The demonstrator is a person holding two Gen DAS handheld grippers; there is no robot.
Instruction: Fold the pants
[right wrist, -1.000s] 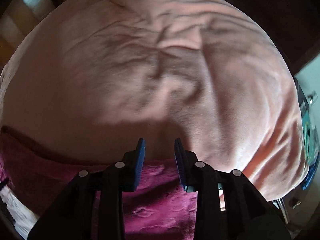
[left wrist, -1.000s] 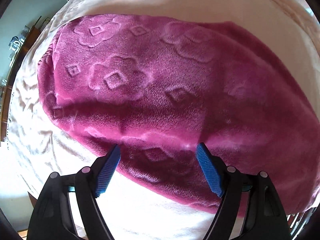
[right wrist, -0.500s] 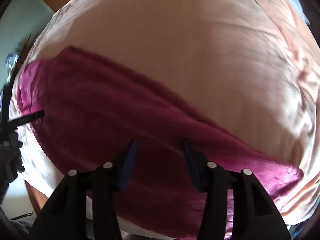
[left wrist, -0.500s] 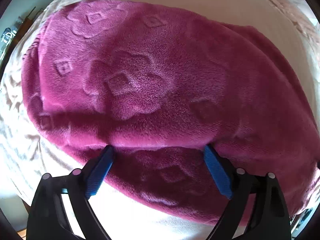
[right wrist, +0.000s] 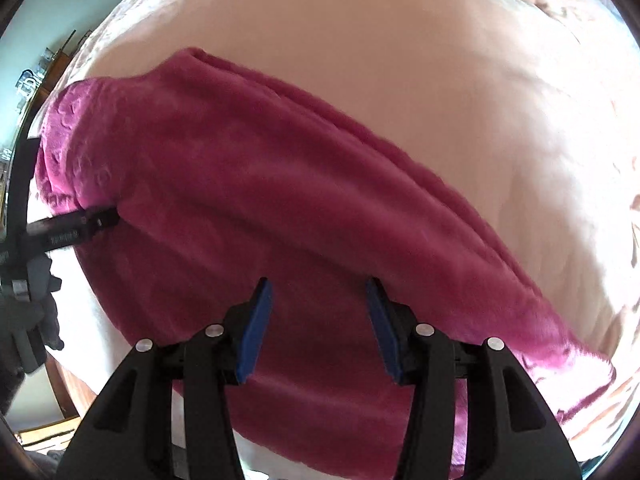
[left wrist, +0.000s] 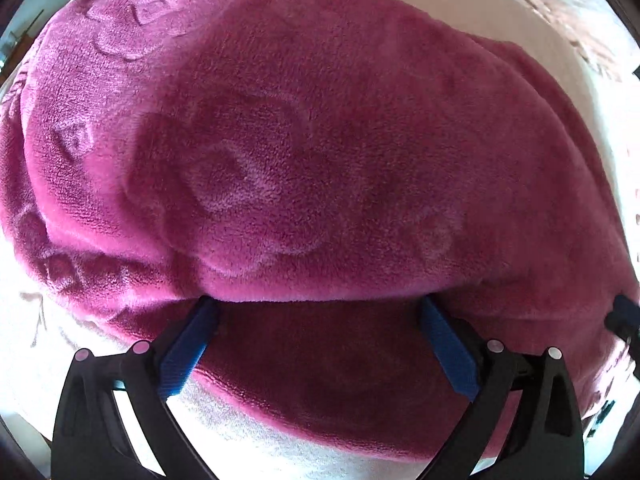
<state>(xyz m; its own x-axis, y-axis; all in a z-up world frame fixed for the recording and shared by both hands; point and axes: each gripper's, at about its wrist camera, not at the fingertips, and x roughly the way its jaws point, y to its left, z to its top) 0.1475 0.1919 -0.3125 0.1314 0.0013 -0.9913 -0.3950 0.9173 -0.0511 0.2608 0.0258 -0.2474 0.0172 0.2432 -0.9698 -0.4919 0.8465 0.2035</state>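
Observation:
The magenta fleece pants [left wrist: 304, 168] with embossed flowers lie folded on a pale pink bedsheet [left wrist: 472, 8]. My left gripper [left wrist: 318, 306] is open, its blue fingertips pushed in under the edge of the top layer, with the lower layer between the jaws. In the right wrist view the pants [right wrist: 248, 184] run as a long band from upper left to lower right. My right gripper [right wrist: 320, 288] is open, fingertips at the near fold of the fabric, holding nothing. The left gripper [right wrist: 100, 218] shows there at the left, its tip against the pants' end.
The pink bedsheet [right wrist: 420, 60] covers the bed beyond the pants. A wooden bed edge [right wrist: 76, 392] shows at lower left. A shelf with small items [right wrist: 32, 84] stands by the pale wall at far left.
My left gripper has moved forward, its tips now under the top layer's edge. My right gripper has swung from the bare sheet onto the pants and has opened wider.

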